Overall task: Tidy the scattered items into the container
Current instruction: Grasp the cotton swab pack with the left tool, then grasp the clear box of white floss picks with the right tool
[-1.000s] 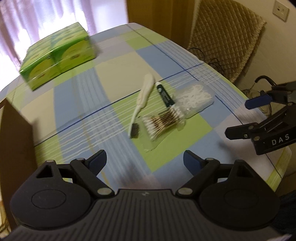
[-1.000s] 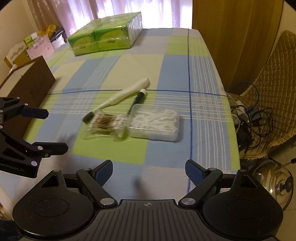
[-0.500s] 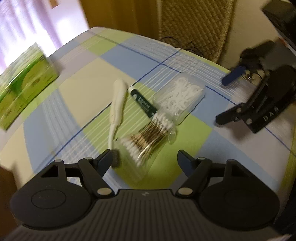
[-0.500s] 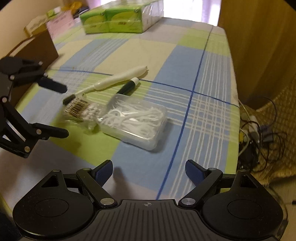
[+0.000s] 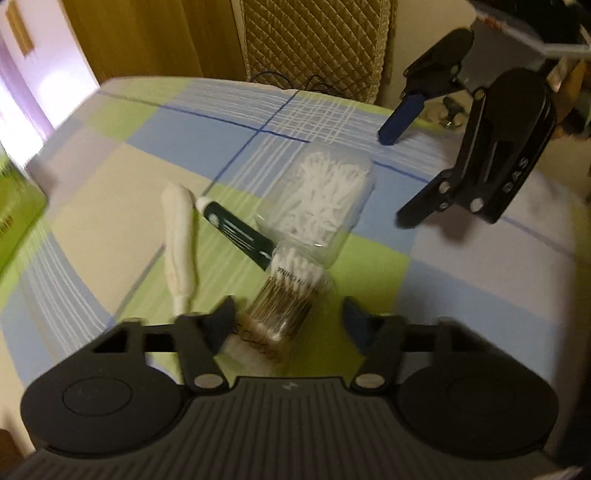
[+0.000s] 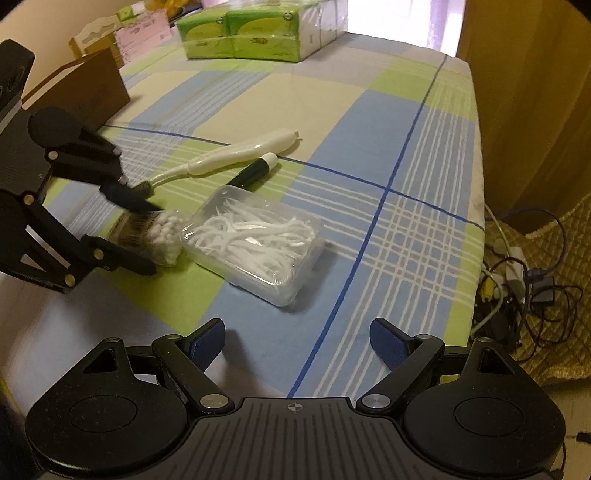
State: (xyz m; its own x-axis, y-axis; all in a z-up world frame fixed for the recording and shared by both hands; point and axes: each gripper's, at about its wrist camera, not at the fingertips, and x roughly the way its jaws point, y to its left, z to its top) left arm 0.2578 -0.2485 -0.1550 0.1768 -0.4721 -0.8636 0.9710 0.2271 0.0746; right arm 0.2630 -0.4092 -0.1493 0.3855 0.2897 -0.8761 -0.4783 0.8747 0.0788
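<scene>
On the tabletop (image 6: 369, 122), seen from the right wrist, the cotton swab pack (image 6: 162, 236) touches the floss pick box (image 6: 255, 243) on its left; toothbrush (image 6: 236, 155) and tube (image 6: 255, 170) lie behind it, tissue packs (image 6: 258, 29) far behind.

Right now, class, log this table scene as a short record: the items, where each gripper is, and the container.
surface: checked cloth
items: swab pack, floss pick box, toothbrush, dark tube
left gripper: astride the swab pack, jaws just been closing, right pad not yet touching
right gripper: open, short of the floss pick box
container: brown box, far left
</scene>
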